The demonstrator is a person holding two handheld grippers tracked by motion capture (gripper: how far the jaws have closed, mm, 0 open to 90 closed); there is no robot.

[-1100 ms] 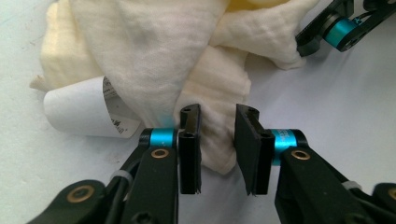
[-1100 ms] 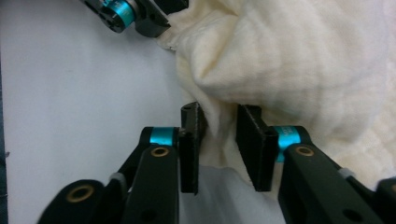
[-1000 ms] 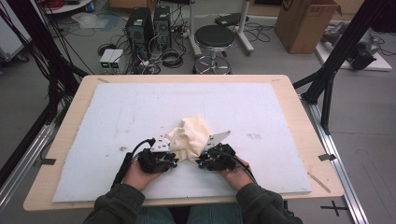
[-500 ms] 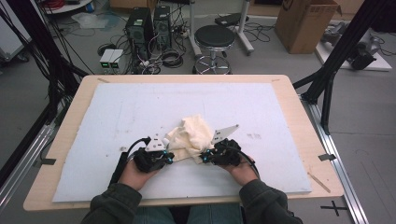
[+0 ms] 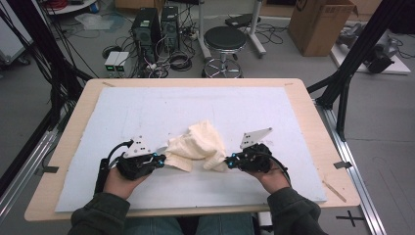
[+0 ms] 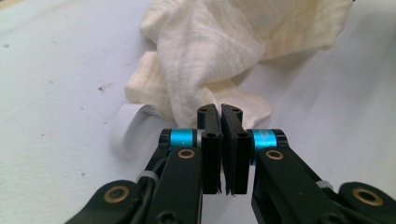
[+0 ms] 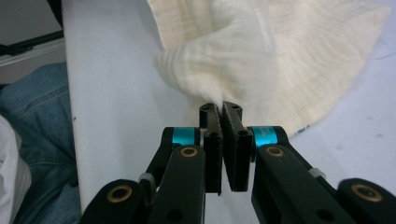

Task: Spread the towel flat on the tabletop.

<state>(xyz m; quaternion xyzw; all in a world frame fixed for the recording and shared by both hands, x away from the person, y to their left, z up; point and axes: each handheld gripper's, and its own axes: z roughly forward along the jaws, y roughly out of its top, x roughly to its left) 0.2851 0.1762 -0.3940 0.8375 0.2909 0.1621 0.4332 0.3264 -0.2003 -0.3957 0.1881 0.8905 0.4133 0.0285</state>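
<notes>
A crumpled cream cloth [image 5: 198, 144] lies on the white mat [image 5: 147, 112] toward the near side, stretched between my two grippers. My left gripper [image 5: 163, 159] is shut on the cloth's left corner; in the left gripper view the cloth [image 6: 210, 51] runs down into the closed jaws of that gripper [image 6: 220, 109], and a small white label [image 6: 135, 116] hangs by it. My right gripper [image 5: 227, 161] pinches the cloth's right edge. Seen from the right gripper view, the cloth [image 7: 280, 56] is nipped at the tips of that gripper [image 7: 220, 106]. Both sets of jaws have just closed on the fabric.
The mat covers a wooden table [image 5: 313, 122]. Beyond the far edge stand a black stool [image 5: 224, 39], computer towers [image 5: 156, 24] with cables, and a cardboard box [image 5: 320, 24]. A black frame leg [image 5: 350, 63] rises at the right. The person's jeans [image 7: 32, 130] are beside the table's near edge.
Both hands have moved apart, left one leftward and right one rightward, and risen a little. The cloth, bunched between them before, is now pulled wider across the mat.
</notes>
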